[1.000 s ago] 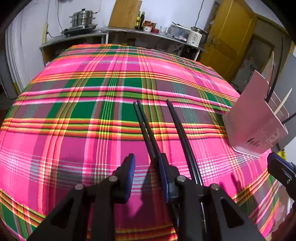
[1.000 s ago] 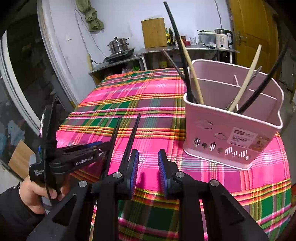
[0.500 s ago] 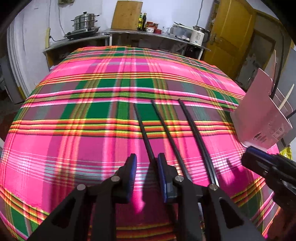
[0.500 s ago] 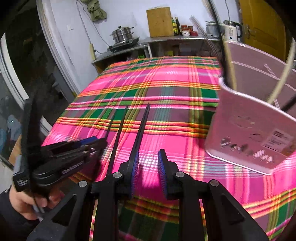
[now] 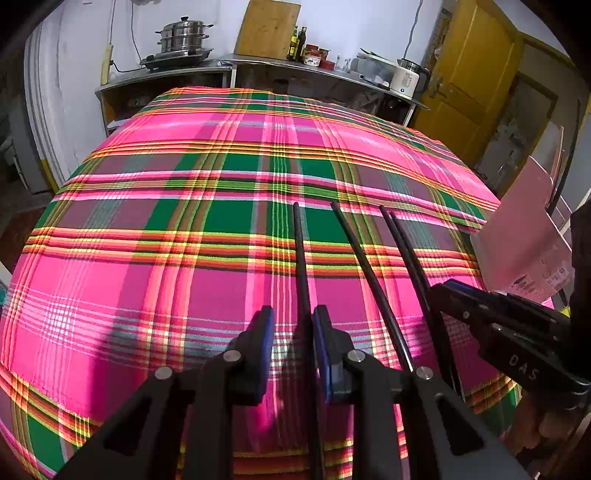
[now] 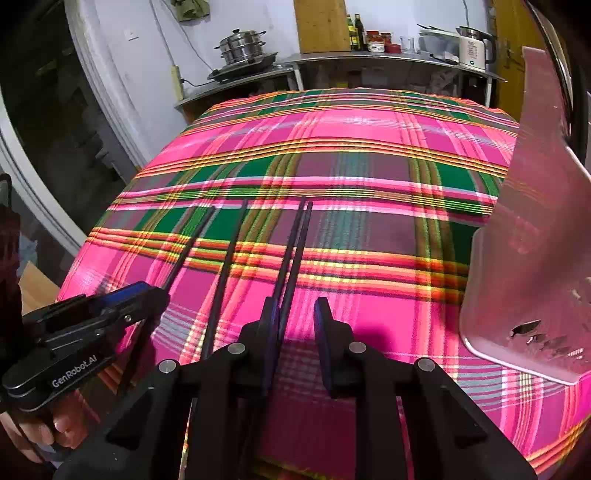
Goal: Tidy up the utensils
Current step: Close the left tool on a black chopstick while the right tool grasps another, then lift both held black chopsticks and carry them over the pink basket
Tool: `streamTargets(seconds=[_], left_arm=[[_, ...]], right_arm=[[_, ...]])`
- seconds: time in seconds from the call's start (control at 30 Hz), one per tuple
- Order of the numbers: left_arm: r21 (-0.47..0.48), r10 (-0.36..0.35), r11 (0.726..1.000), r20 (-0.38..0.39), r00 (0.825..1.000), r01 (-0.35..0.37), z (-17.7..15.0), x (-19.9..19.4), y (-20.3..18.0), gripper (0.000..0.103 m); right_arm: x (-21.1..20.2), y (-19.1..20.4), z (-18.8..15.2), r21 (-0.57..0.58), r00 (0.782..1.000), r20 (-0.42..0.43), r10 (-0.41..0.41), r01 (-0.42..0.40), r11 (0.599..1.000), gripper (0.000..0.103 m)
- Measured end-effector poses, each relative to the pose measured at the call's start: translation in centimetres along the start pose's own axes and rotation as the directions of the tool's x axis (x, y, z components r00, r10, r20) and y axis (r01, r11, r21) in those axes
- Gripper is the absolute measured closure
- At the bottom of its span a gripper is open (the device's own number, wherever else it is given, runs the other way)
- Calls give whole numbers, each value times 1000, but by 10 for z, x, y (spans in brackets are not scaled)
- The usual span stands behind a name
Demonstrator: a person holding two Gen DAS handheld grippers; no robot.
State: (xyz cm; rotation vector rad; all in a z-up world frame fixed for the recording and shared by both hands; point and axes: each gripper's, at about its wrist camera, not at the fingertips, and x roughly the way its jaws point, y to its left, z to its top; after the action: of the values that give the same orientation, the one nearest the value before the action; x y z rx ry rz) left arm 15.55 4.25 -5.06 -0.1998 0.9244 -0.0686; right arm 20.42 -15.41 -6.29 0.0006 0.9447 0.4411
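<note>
Four black chopsticks point(image 5: 373, 280) lie on plaid cloth point(image 5: 155, 206); both tools' jaws spread, pinching nothing.

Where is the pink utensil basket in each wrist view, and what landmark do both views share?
Left wrist: the basket is at the right edge, partly cut off, behind the right gripper.
Right wrist: the basket fills the right side, standing on the cloth.
Shared landmark: the steamer pot on the back counter.
</note>
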Motion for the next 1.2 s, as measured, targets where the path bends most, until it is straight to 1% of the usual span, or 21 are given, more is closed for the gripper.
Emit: streamTargets(seconds=[0.2,0.47,0.53,0.6,0.63,0.7,0.73,0.77,0.83,0.9,1.0,1.2], left_arm=[[-3,-8,1000,-11,1000,7,7,4,3,80],[67,19,998,-26,999,-17,18,13,-6,80],[86,33,996,-27,999,-31,21,15,-9,80],[117,52,992,-24,998,-49,24,18,-11,80],[129,61,990,-22,998,-58,25,18,-13,80],[145,76,987,-19,997,-73,27,20,-16,84],[144,80,987,-19,997,-77,28,20,-15,91],[132,72,989,-23,997,-68,30,20,-14,95],[103,45,994,-33,998,-41,32,19,-10,96],[96,39,995,-26,999,-37,32,15,-10,96],[83,11,997,-8,1000,-11,34,3,-10,97],[90,-33,996,60,998,28,41,-35,-14,97]], right_arm=[[-2,-2,0,1,1000,-7,-19,19,1000,82],[12,6,16,-29,997,-28,-66,65,997,82],[14,7,18,-31,997,-28,-77,76,997,84],[16,7,20,-38,995,-29,-99,98,995,94],[16,7,21,-39,994,-29,-101,100,994,94],[17,8,22,-43,994,-31,-103,102,994,95],[16,8,22,-44,994,-33,-100,98,994,96],[15,8,22,-41,996,-35,-86,85,996,97],[11,10,23,-42,997,-28,-75,74,996,98],[4,12,23,-46,998,-13,-65,64,997,98],[-9,14,24,-50,999,15,-45,46,998,98],[-41,19,26,-53,997,76,-17,21,998,98]])
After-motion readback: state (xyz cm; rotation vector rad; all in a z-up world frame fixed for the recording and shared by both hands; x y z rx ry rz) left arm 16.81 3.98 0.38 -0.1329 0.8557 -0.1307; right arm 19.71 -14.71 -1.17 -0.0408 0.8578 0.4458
